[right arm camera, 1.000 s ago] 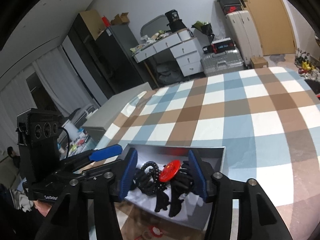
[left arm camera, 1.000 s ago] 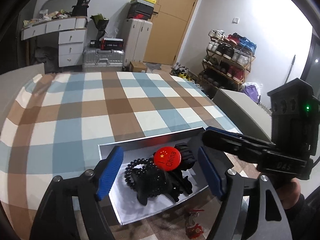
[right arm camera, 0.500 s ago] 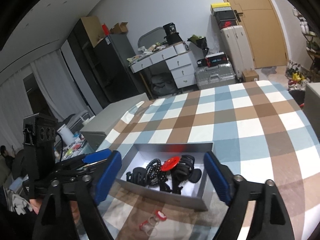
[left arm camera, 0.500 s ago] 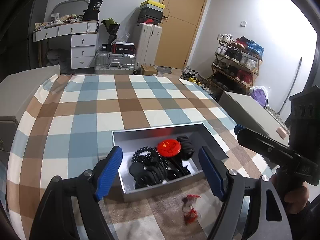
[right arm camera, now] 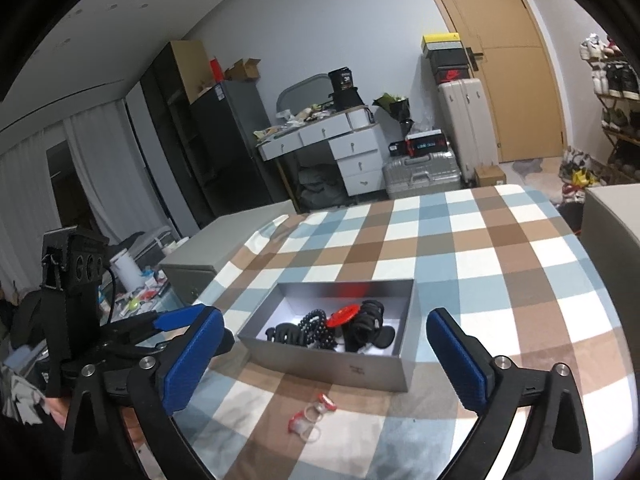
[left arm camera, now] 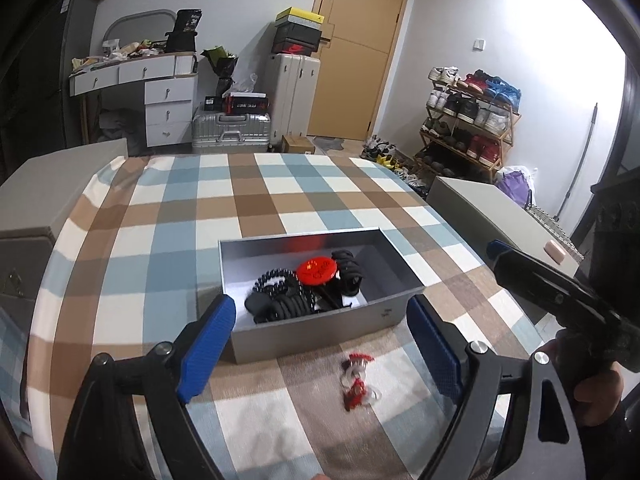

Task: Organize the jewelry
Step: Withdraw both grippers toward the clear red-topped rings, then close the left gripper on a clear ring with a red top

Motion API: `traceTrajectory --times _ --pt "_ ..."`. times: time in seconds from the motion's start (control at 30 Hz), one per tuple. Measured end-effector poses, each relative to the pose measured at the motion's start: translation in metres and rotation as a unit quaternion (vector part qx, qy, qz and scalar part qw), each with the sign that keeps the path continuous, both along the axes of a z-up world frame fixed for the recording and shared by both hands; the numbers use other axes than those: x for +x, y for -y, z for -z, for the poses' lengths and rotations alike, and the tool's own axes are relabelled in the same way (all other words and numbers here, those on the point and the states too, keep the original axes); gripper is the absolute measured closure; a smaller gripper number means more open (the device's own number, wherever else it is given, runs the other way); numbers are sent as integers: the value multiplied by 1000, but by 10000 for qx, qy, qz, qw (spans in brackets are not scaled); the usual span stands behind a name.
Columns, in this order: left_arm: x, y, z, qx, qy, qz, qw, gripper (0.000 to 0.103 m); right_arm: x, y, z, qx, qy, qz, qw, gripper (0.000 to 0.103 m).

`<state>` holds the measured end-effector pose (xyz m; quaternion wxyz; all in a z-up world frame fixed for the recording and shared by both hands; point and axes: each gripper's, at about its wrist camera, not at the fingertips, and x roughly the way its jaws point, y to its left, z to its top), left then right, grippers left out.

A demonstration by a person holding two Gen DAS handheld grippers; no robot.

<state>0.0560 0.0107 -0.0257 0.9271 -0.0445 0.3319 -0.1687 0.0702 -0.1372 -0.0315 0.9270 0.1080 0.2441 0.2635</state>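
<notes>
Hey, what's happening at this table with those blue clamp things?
A person is tidying jewelry with a hand-held gripper in each hand. The grey box on the checked tablecloth already holds black bead bracelets, hair clips and a red badge. Both the left hand-held gripper and right hand-held gripper have just been opening and hold nothing. A small red-and-clear piece lies outside the box.

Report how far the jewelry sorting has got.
Done: the grey box on the checked cloth holds a red badge, a black bead bracelet and black hair clips. In hand: nothing; the left tool and right tool are open, jaws just widened. Left: the red-and-clear piece outside the box.
</notes>
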Motion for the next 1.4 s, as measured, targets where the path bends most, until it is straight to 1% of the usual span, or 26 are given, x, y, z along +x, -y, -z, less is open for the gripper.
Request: traceTrajectory --times 0.1,0.17,0.2,0.23,0.33,0.47,0.63,0.7,0.77,0.87,0.97,1.0,1.03,1.07,1.1,1.13,1.17,1.2,1.27,1.3,1.4 --pt "-6 2 4 112 -63 -78 9999 18 -7 1 5 -62 -13 31 10000 0" --pt "-10 5 8 189 -122 -94 9997 14 -14 1 8 -143 -2 53 9999 0" --pt "-12 6 11 243 -160 -106 9995 8 -17 0 11 -219 9 97 9997 0" --pt "-14 7 14 274 -175 -96 9994 6 -19 1 13 -268 9 122 9996 0" --pt "-21 11 24 300 -225 45 9993 6 -26 2 22 -369 -6 171 9992 0" --pt "-19 21 44 476 -537 189 9972 6 -32 6 35 -460 -114 254 9986 0" --pt "-12 34 64 713 -813 326 9936 6 -38 15 51 -357 -322 334 9983 0" --pt "-11 38 67 795 -835 375 9926 6 -39 18 56 -352 -381 373 9980 0" --pt "-10 45 70 1115 -856 248 9898 6 -41 20 58 -366 -406 394 9977 0" --pt "-14 51 70 1241 -743 304 9890 6 -41 24 61 -334 -453 406 9976 0" --pt "-13 54 72 1223 -752 356 9890 7 -41 27 63 -294 -491 425 9975 0" --pt "-12 54 73 1182 -793 375 9891 11 -42 28 63 -288 -496 431 9974 0" --pt "-12 54 74 1150 -841 394 9890 19 -42 28 64 -284 -493 436 9974 0" --pt "-11 54 75 1153 -876 395 9887 23 -42 29 64 -278 -489 446 9974 0" --pt "-9 55 77 1179 -927 398 9879 32 -43 29 65 -271 -491 448 9974 0" --pt "-8 55 79 1216 -994 398 9868 37 -43 29 65 -266 -497 448 9974 0" --pt "-8 56 79 1277 -960 353 9865 41 -43 29 65 -262 -507 448 9974 0" --pt "-9 56 78 1324 -959 327 9860 46 -44 29 66 -259 -526 450 9973 0" --pt "-12 56 76 1307 -944 325 9864 63 -44 27 66 -278 -554 428 9972 0" --pt "-12 56 76 1311 -935 347 9863 78 -44 26 66 -306 -543 422 9972 0" --pt "-15 57 76 1272 -951 483 9861 79 -45 24 65 -330 -515 421 9972 0"
